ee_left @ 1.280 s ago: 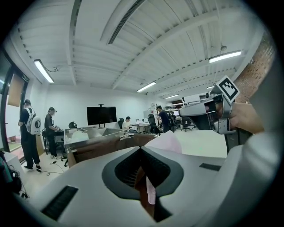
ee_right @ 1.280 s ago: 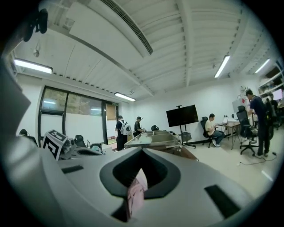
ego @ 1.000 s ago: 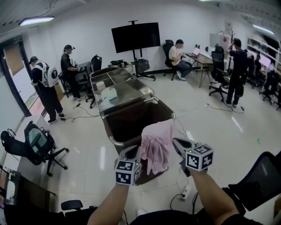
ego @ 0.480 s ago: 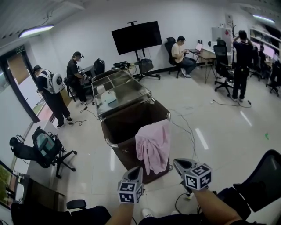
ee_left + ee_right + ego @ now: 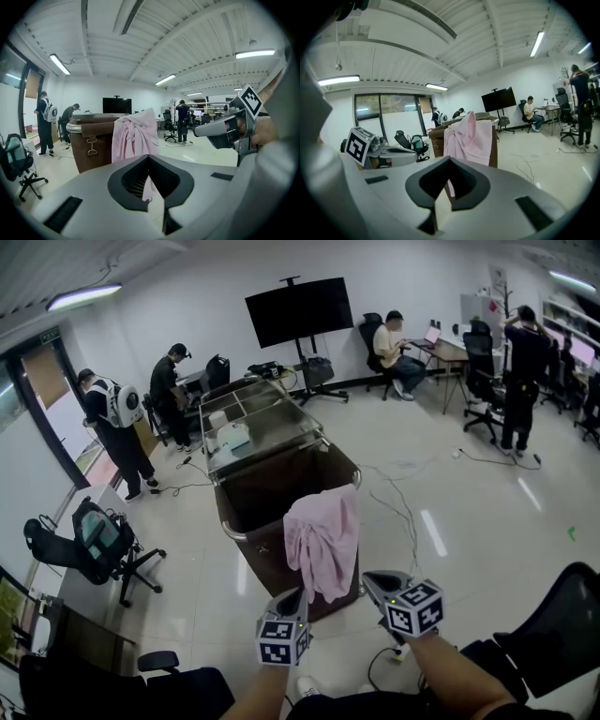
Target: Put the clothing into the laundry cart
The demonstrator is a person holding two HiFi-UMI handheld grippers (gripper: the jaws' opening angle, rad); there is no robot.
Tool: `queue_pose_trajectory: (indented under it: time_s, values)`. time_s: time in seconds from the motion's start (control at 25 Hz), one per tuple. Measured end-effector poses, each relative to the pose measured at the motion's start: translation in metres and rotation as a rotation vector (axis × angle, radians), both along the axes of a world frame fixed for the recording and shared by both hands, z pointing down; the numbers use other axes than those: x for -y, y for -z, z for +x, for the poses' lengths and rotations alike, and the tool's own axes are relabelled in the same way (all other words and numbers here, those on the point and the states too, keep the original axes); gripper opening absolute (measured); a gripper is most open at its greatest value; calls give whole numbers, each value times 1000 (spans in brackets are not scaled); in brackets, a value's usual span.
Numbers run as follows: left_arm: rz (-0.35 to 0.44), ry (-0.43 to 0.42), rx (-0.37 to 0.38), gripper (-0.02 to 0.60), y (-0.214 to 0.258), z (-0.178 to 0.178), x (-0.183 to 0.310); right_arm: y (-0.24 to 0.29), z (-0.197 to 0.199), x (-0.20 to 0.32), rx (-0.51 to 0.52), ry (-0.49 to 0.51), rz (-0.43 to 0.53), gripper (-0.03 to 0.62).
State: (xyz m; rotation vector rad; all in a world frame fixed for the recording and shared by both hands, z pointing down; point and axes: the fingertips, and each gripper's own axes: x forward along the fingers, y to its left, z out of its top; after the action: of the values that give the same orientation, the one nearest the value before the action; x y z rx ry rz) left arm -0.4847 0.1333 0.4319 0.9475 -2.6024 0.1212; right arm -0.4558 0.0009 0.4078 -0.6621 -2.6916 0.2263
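Left gripper low, near bottom edge: jaws closed, nothing between, clear of cloth. Pink garment draped over near right corner of laundry cart rim, mostly hanging down outer wall. Right gripper beside garment's lower hem: jaws closed, empty, not touching cloth.

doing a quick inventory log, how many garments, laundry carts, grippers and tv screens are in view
pink cloth garment, draped over the cart's rim: 1
brown laundry cart with a metal rim: 1
grey two-jaw grippers: 2 (left gripper, right gripper)
black flat tv screen on a stand: 1
total: 5
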Motion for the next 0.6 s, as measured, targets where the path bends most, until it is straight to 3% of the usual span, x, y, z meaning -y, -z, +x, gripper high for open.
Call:
queue_pose_trajectory:
  time_s: [0.6]
  values:
    - [7,23,30,0,12,2,2,2,9,5,-9,35,17,3]
